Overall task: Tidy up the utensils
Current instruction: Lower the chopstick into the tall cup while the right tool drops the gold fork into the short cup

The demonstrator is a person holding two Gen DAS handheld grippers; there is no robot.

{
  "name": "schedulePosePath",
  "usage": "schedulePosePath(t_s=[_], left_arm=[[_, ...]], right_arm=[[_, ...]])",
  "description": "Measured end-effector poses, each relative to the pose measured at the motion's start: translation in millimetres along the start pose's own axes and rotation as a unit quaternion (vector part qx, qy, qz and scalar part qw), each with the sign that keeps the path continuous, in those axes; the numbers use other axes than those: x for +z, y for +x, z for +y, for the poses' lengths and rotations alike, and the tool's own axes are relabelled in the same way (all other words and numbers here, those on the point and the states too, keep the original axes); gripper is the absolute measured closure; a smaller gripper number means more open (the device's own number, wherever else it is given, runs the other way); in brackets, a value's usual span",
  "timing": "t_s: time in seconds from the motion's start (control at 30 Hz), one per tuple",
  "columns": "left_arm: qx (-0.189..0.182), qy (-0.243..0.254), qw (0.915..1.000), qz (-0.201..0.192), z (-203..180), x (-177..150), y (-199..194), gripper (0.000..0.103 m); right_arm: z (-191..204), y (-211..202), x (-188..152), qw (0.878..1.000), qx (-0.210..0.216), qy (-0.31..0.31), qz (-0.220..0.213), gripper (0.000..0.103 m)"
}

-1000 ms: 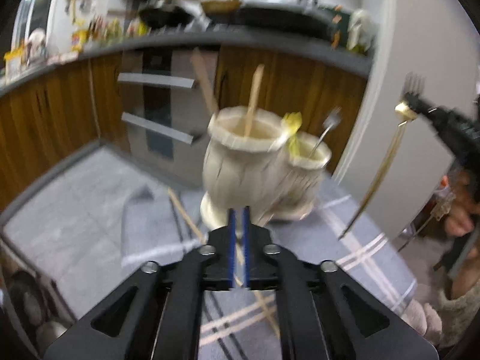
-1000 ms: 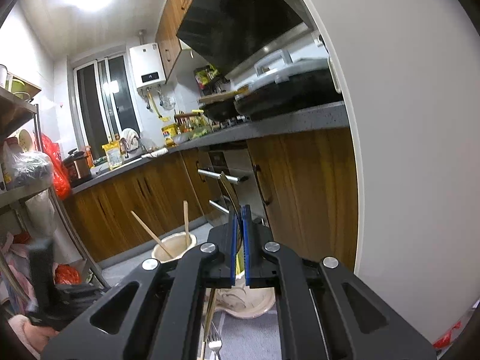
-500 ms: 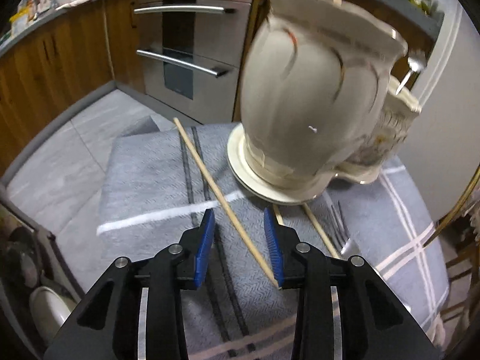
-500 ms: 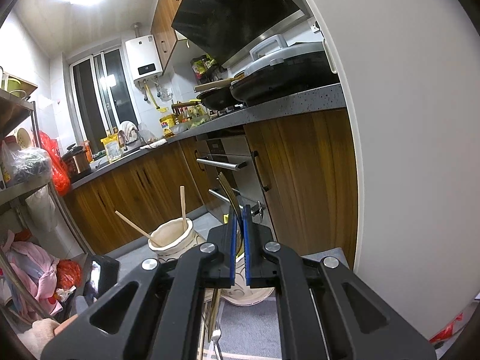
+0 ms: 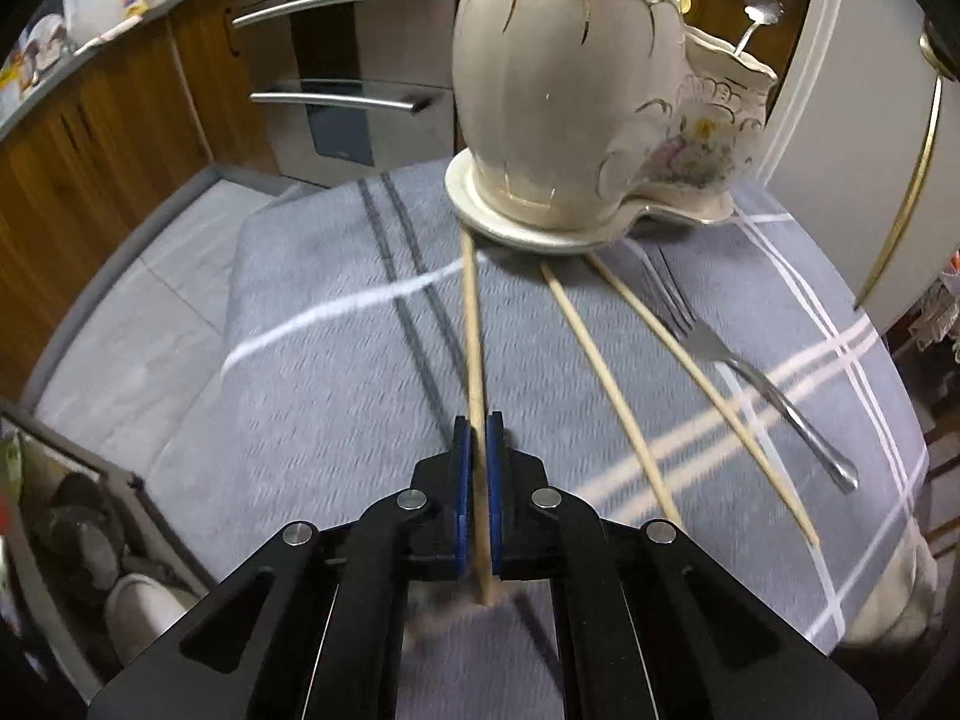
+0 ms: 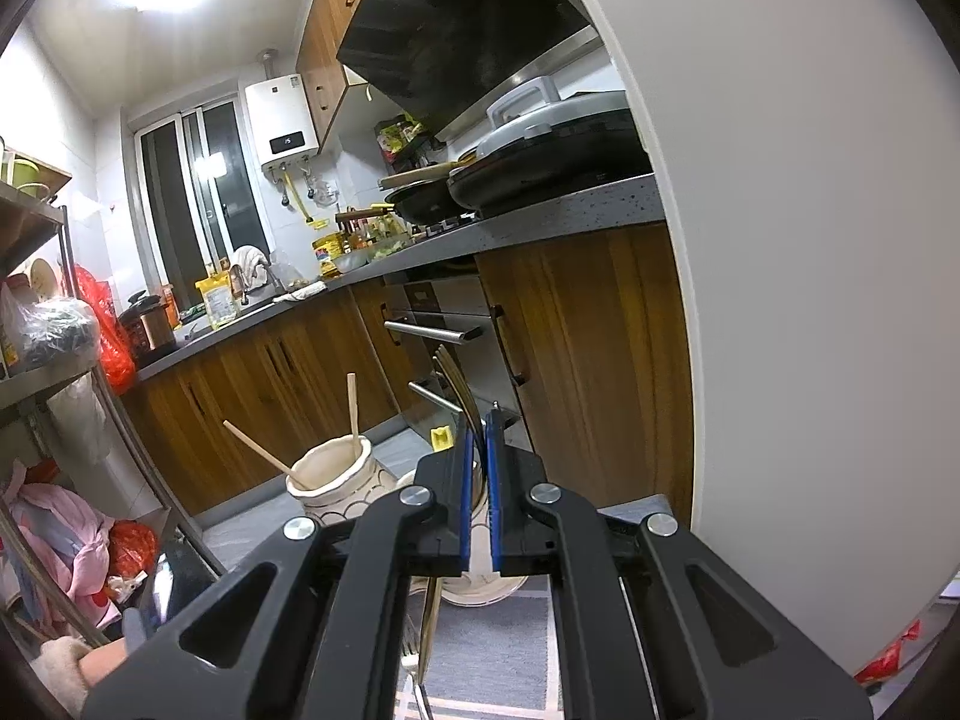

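- The left gripper [image 5: 475,426] is pinched onto a wooden chopstick [image 5: 473,324] near its close end; the stick runs straight ahead over the grey striped cloth [image 5: 312,372], and its far tip meets the saucer [image 5: 522,233] under the tall cream vase [image 5: 558,78].
- Only the left wrist view shows the loose pieces: two more chopsticks [image 5: 606,372] lie fanned toward the cloth's right edge, and a steel fork [image 5: 750,372] lies just beside the outer one, tines toward the saucer.
- A smaller floral vase [image 5: 702,150] touches the tall vase on the side toward the right edge, with a spoon handle [image 5: 757,12] rising from it.
- The right gripper [image 6: 477,444] is pressed together on a gold fork [image 6: 456,384], tines up, handle hanging below the fingers.
- Only the right wrist view looks into the tall vase's mouth, where two chopsticks [image 6: 353,402] stand leaning; it also shows the counter [image 6: 420,252] and stove pans [image 6: 540,174].
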State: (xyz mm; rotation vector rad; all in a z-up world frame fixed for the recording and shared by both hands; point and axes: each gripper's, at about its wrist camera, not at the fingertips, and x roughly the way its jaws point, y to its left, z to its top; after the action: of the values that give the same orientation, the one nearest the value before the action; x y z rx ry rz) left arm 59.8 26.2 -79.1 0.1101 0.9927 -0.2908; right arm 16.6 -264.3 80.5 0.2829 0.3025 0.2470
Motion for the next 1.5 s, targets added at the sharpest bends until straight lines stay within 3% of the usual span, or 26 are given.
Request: schedulePosePath(t_s=[0.33, 0.43, 0.6, 0.73, 0.93, 1.07, 1.23, 1.33, 1.5], left_arm=[[0.024, 0.003, 0.9997, -0.008, -5, 33, 27, 0.091], [0.040, 0.012, 0.9991, -0.011, -5, 36, 30, 0.098], [0.035, -0.008, 0.9990, -0.028, 13, 22, 11, 0.098], [0.007, -0.013, 0.9973, -0.071, 19, 8, -23, 0.098], [-0.051, 0.021, 0.9830, -0.175, 0, 13, -93, 0.098], [-0.102, 0.033, 0.9632, -0.246, -19, 40, -130, 0.098], [-0.098, 0.028, 0.9462, -0.307, -34, 96, -137, 0.098], [-0.070, 0.008, 0.9369, -0.342, -35, 129, -124, 0.098], [-0.048, -0.025, 0.9277, -0.369, -32, 154, -98, 0.098]], right_arm=[[11, 0, -5, 1.000, 0.004, -0.010, 0.010, 0.099], [10, 0, -4, 1.000, 0.004, -0.011, 0.010, 0.099], [8, -1, -2, 1.000, 0.003, -0.015, 0.003, 0.099], [5, -1, 3, 1.000, 0.003, -0.014, -0.007, 0.099], [10, 2, 15, 0.999, 0.005, -0.022, -0.024, 0.099], [17, 3, 31, 0.998, 0.010, -0.024, -0.052, 0.099], [28, 11, 51, 0.994, 0.002, -0.033, -0.106, 0.099], [34, 26, 55, 0.990, -0.017, -0.049, -0.133, 0.099], [40, 61, 50, 0.989, -0.048, -0.067, -0.124, 0.099]])
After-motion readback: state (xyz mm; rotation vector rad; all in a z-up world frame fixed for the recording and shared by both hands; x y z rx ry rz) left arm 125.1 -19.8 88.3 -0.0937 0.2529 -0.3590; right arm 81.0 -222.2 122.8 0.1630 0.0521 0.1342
